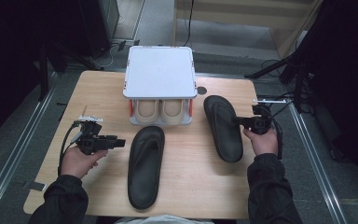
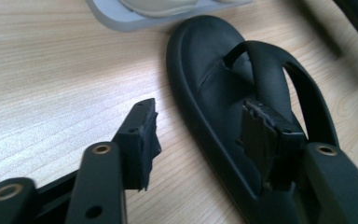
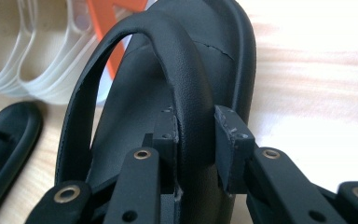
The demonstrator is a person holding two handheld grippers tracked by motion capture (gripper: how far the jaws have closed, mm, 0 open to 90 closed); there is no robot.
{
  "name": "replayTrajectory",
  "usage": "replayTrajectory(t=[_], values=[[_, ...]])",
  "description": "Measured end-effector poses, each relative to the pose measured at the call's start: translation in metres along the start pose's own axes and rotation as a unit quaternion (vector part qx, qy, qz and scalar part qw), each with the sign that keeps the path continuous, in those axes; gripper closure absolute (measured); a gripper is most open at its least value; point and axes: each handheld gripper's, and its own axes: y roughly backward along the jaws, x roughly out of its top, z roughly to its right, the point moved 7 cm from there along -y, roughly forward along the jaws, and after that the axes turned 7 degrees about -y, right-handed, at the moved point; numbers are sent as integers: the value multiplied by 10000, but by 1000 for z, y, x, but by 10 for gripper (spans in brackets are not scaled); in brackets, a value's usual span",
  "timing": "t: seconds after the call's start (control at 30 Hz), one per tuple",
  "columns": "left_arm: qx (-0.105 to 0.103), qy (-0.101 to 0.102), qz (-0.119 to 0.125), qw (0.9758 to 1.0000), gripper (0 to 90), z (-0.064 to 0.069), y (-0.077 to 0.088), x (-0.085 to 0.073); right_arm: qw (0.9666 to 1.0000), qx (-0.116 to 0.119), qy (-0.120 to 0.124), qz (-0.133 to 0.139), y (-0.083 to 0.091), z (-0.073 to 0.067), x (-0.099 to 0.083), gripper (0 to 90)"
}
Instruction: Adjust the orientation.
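Two black flip-flops lie on the wooden table (image 1: 98, 93). The left flip-flop (image 1: 145, 168) (image 2: 214, 88) points toward the rack. My left gripper (image 1: 120, 140) (image 2: 205, 116) is level beside it and open, one jaw over its sole, the other over bare wood, pads not pressing. The right flip-flop (image 1: 221, 128) (image 3: 135, 121) lies at the right. My right gripper (image 1: 237, 122) (image 3: 193, 126) is shut on its strap, which arches up between the pads. That flip-flop looks tilted up on its edge in the right gripper view.
A white lidded rack (image 1: 161, 72) stands at the back middle, holding a pair of beige sandals (image 1: 161, 109) (image 3: 23, 56) under it, with orange side pieces (image 3: 109, 18). The left flip-flop (image 3: 4, 140) also lies low left in the right gripper view.
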Motion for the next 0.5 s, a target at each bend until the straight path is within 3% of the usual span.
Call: replayTrajectory(t=[0.1, 0.2, 0.27, 0.37, 0.43, 0.5], values=[[-65, -47, -31, 10000, 541, 2, -1, 2, 10000, -39, 22, -26, 5, -5, -9, 725], [-287, 10, -3, 9996, 661, 6, 0, 5, 10000, 41, 33, -4, 13, -12, -19, 725], [-253, -146, -30, 9996, 733, 6, 1, 5, 9999, 91, 59, -4, 17, -18, -26, 725], [-330, -182, -6, 9993, 831, 6, -2, 6, 9998, 136, 123, -14, 22, -26, -36, 725], [-380, -174, -140, 9990, 839, 6, -6, 5, 9997, 174, 148, -31, 24, -32, -44, 725], [-343, -249, -123, 9990, 843, 7, -7, 6, 9995, 258, 174, -75, 24, -38, -51, 725]])
